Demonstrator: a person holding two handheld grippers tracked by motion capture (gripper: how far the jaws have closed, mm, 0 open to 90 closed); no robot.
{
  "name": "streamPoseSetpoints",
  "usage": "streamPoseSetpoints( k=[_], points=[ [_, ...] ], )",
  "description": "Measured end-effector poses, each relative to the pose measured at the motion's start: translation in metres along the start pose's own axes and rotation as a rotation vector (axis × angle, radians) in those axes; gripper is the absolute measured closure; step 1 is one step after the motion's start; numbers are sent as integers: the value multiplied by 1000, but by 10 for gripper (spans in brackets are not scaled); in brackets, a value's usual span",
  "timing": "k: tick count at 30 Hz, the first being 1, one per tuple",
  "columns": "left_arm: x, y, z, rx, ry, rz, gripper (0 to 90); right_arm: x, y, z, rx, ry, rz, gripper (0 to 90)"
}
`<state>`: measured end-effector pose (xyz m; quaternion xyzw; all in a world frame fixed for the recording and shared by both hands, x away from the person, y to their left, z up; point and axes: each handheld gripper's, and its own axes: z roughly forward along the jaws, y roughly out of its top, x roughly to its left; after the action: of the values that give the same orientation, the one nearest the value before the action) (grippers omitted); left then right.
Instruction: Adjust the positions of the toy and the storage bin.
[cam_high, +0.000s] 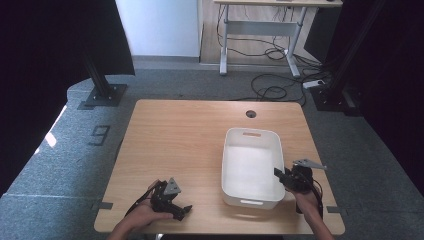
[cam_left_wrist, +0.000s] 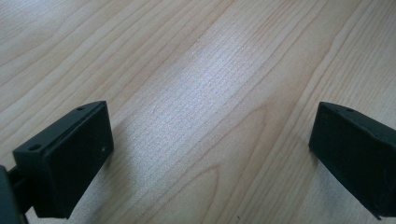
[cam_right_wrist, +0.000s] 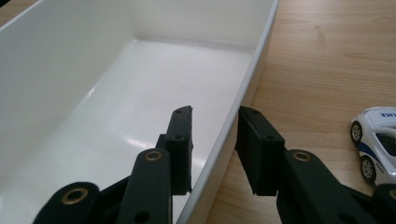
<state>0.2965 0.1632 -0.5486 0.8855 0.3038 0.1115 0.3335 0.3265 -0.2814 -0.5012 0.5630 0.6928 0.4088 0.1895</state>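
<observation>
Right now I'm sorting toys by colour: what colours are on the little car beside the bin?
White with blue markings, on the toy car; the right gripper view shows it best.

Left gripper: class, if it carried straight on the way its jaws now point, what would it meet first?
The left gripper, jaws wide open, points down at the bare wooden table. It would probably meet the tabletop first; nothing lies between.

The rectangular plastic bin (cam_high: 252, 167) is plain white, inside and outside, with a soft shine on its floor. The wooden table (cam_high: 185, 135) is light beige-brown with darker grain lines that run along it. The small toy car (cam_right_wrist: 377, 140) is white with blue stripes and dark windows. Both the left gripper (cam_left_wrist: 205, 154) and the right gripper (cam_right_wrist: 215, 140) are matte black.
</observation>
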Motion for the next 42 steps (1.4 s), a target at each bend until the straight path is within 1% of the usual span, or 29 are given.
streamPoseSetpoints(
  k=[9,12,16,20,22,32,42],
  points=[
    [0,0,0,0,0,0,0,2,1,1,5,-5,13,676],
    [0,0,0,0,2,-1,0,3,3,4,9,3,20,680],
    [0,0,0,0,2,-2,0,9,5,9,11,4,13,683],
    [0,0,0,0,2,-2,0,15,7,11,8,-19,3,692],
    [0,0,0,0,2,-3,0,17,7,12,6,-22,2,693],
    [0,0,0,0,2,-3,0,20,9,15,6,-15,9,693],
    [0,0,0,0,2,-4,0,27,13,23,8,-7,1,692]
  ],
)
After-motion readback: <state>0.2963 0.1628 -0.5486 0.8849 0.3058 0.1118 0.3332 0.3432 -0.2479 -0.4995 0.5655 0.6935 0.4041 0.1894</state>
